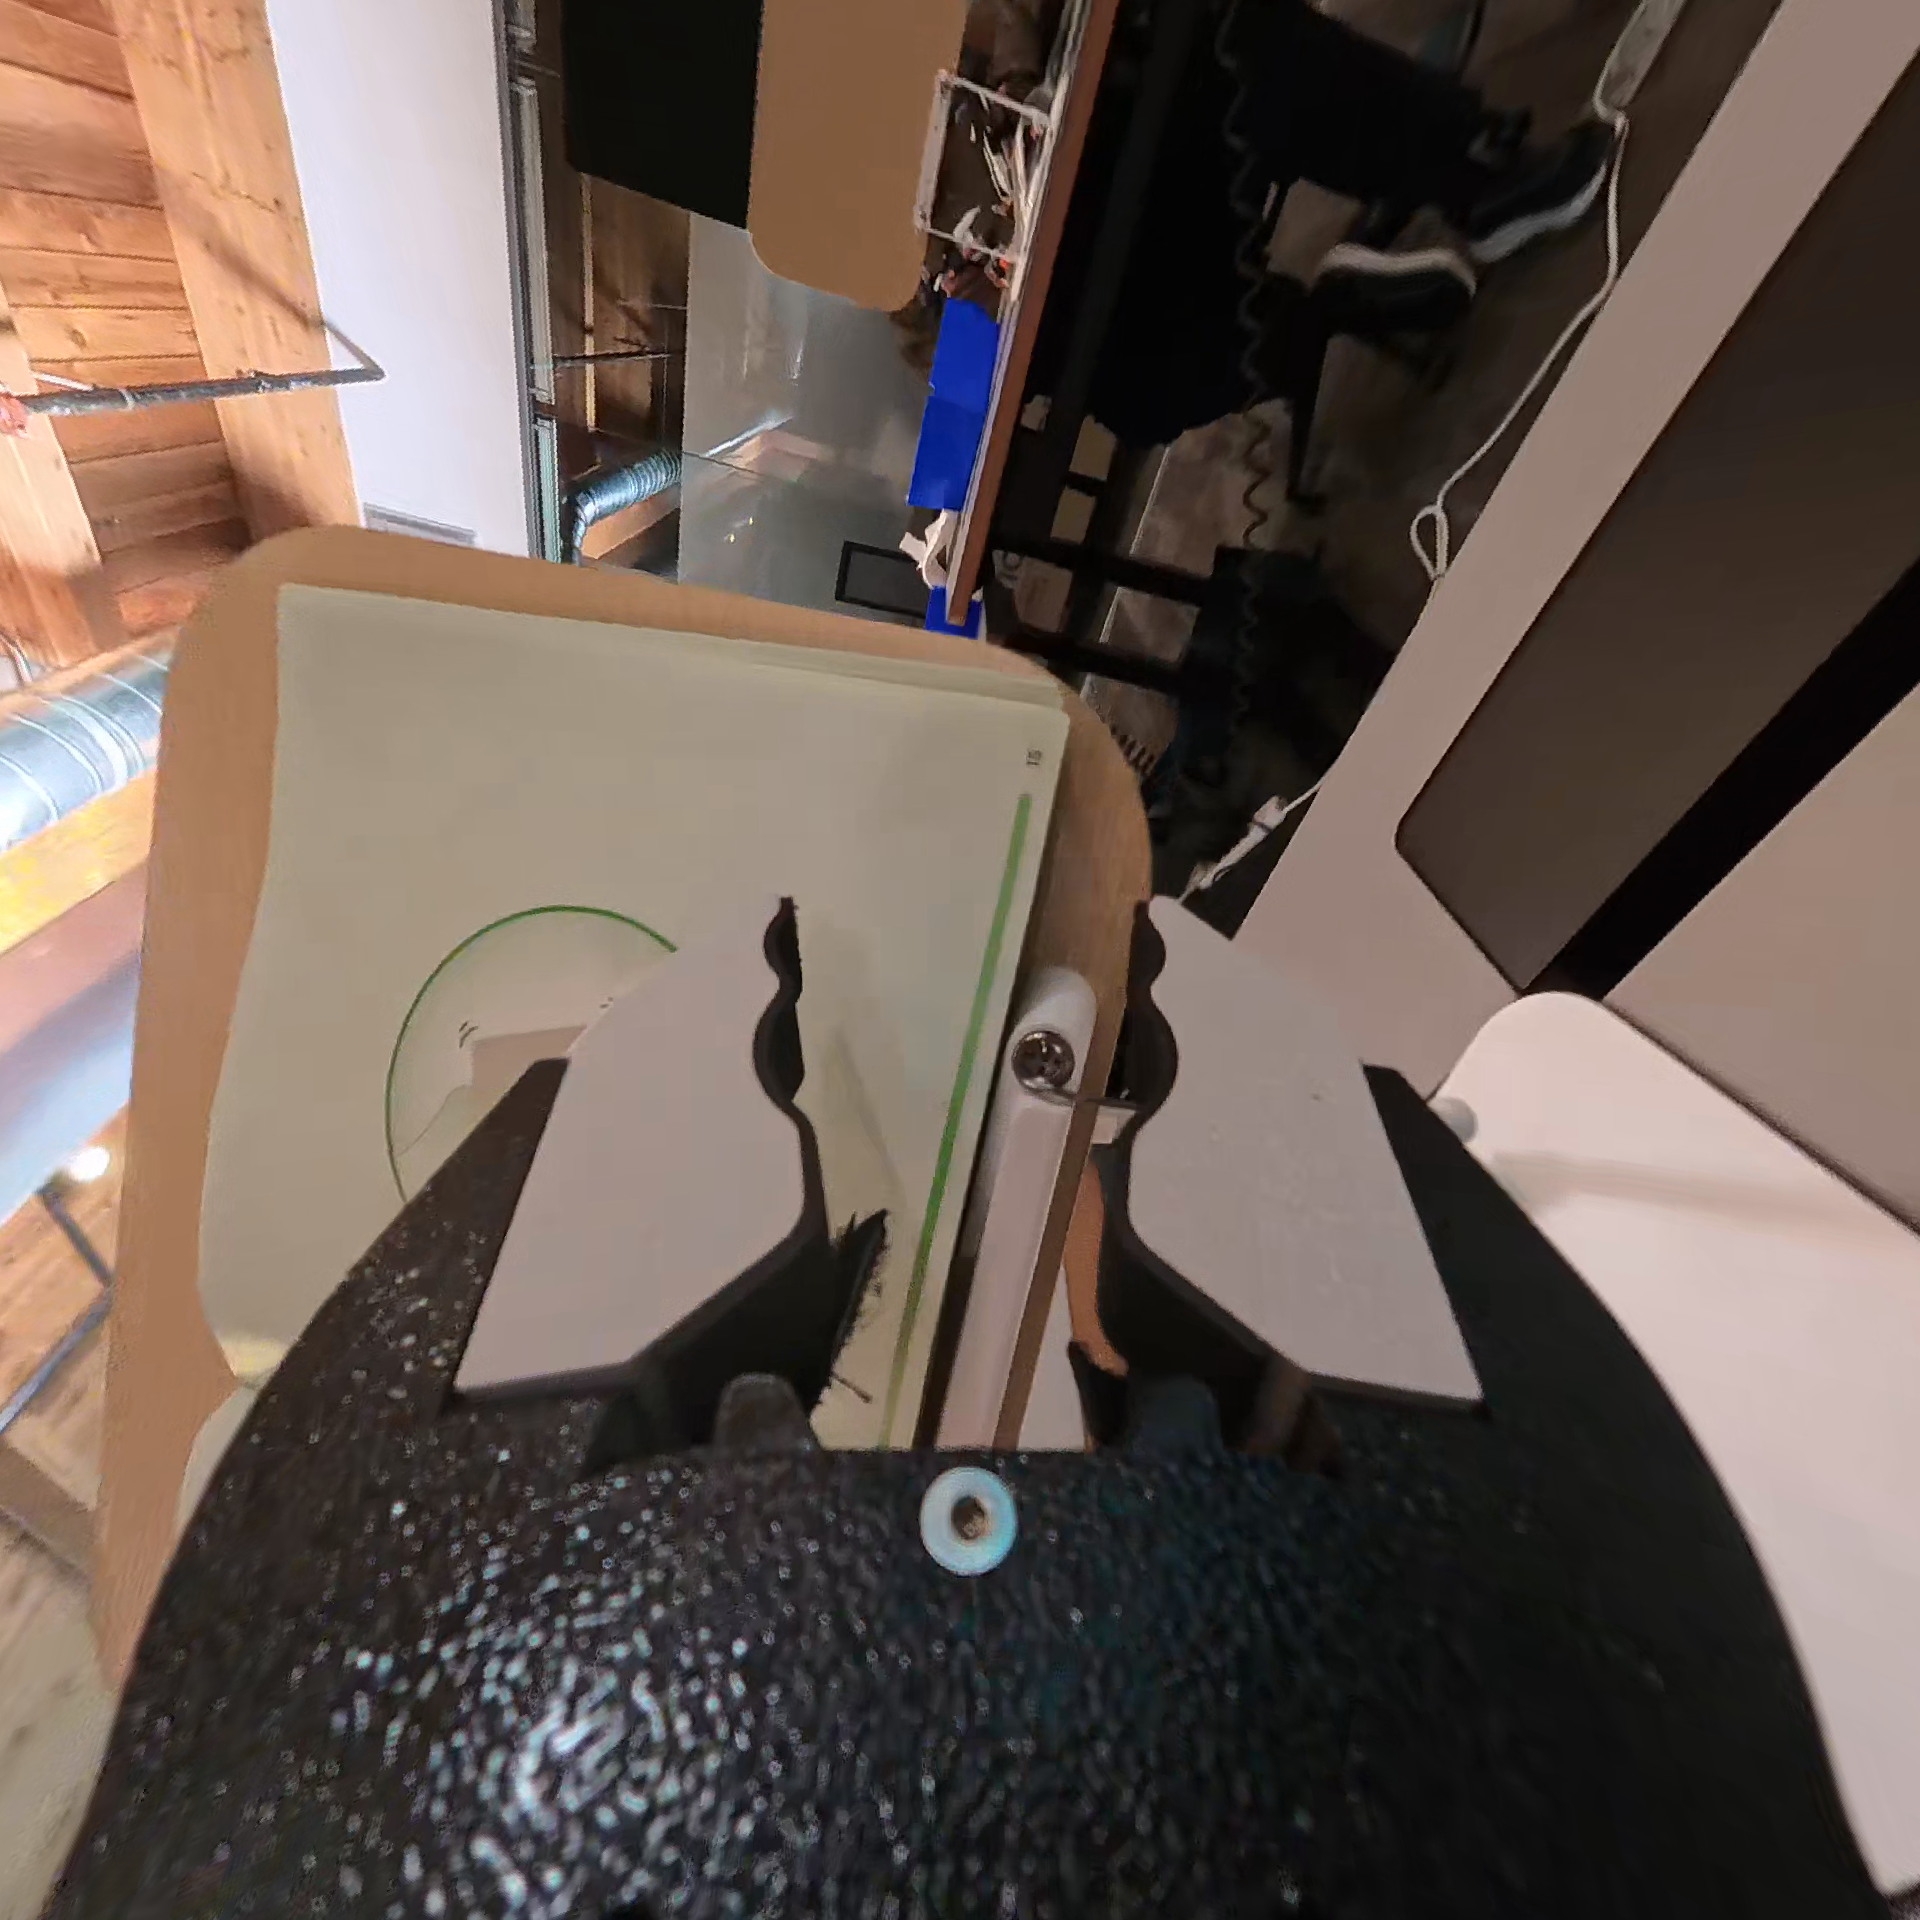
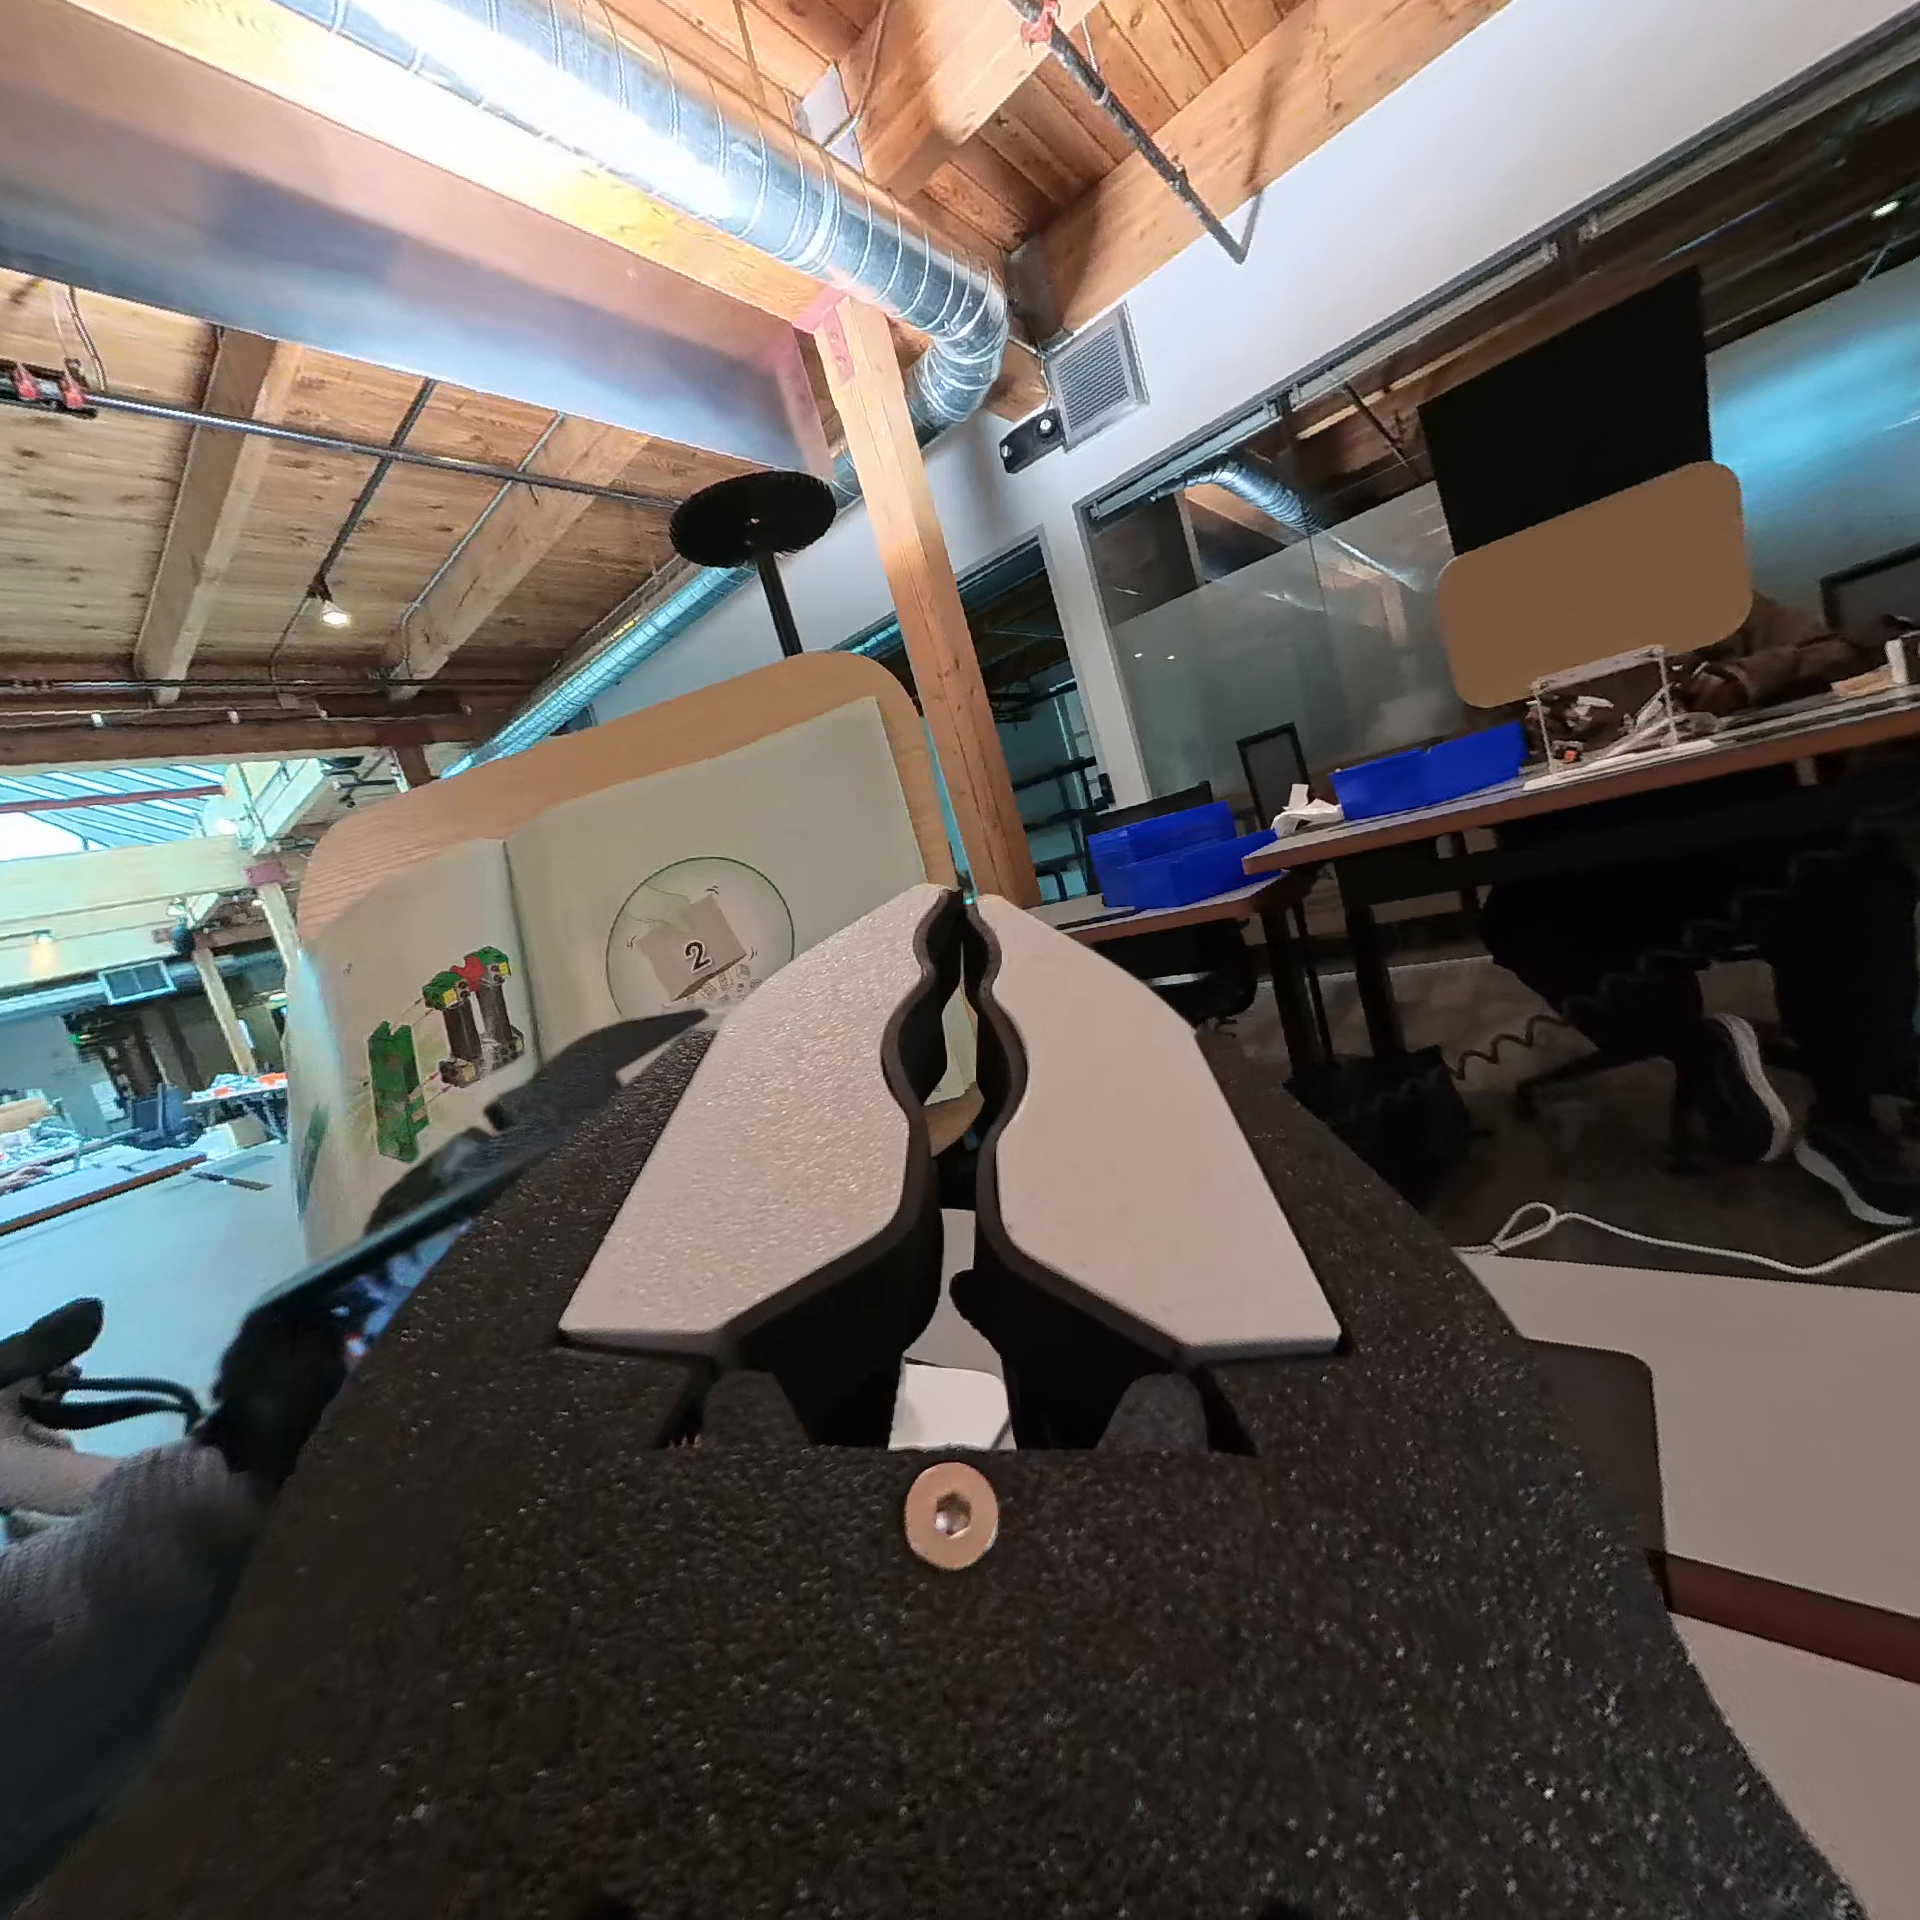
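Observation:
An open instruction booklet [image 1: 644, 831] with pale green pages leans on a wooden stand [image 1: 1091, 821]. A white clip with a screw [image 1: 1044, 1060] sits at the booklet's edge. My left gripper [image 1: 964, 920] is open, close in front of the stand, and its fingers frame the booklet's edge and the clip. My right gripper [image 2: 964, 906] is shut with its fingertips together and nothing visible between them. It points at the right edge of the same stand [image 2: 894, 686] and booklet [image 2: 707, 831]. The left gripper [image 2: 540, 1112] and a gloved hand [image 2: 73, 1455] show at the left of the right wrist view.
A white table surface [image 1: 1621, 1299] lies under the grippers. Behind stand desks with blue bins [image 2: 1174, 857], a dark monitor [image 2: 1558, 416], a wooden post [image 2: 925, 644] and a seated person's legs [image 2: 1818, 987]. A white cable [image 2: 1662, 1252] runs across the floor. My hands' fingertips stand some 20 centimetres from each other.

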Tool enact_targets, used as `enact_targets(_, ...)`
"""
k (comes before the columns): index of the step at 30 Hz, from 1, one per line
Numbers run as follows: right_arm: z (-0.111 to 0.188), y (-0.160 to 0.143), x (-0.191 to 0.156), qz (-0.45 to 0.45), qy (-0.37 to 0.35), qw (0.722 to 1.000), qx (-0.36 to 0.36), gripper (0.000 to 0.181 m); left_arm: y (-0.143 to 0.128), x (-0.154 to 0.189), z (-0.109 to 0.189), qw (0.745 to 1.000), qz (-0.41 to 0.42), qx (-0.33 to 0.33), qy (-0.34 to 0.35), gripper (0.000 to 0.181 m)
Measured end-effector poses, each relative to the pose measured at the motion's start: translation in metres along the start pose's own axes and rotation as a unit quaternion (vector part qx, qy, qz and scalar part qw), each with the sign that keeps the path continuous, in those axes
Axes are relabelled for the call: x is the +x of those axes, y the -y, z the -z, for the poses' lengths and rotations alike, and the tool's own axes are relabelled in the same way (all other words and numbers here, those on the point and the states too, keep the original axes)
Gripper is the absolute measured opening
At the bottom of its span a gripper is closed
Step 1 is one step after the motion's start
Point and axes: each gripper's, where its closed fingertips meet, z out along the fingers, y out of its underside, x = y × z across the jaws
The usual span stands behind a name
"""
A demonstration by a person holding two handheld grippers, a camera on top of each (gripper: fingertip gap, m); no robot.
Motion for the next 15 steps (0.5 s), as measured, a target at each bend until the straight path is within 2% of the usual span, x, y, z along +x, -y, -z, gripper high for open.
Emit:
enact_targets(6, -0.004, -0.005, -0.007, -0.010, 0.018, 1.000, -0.004, 0.000, 0.001, 0.003, -0.005, 0.999, -0.037, 0.000, 0.015, 0.045)
enact_targets(11, -0.006, -0.006, -0.011, -0.014, 0.030, 0.999, -0.004, 0.000, 0.001, 0.001, -0.007, 1.000, -0.026, -0.007, 0.012, 0.036)
enact_targets(15, -0.007, -0.006, -0.013, -0.016, 0.036, 0.999, -0.004, 0.000, 0.003, 0.000, -0.005, 1.000, -0.019, 0.000, 0.006, 0.021)
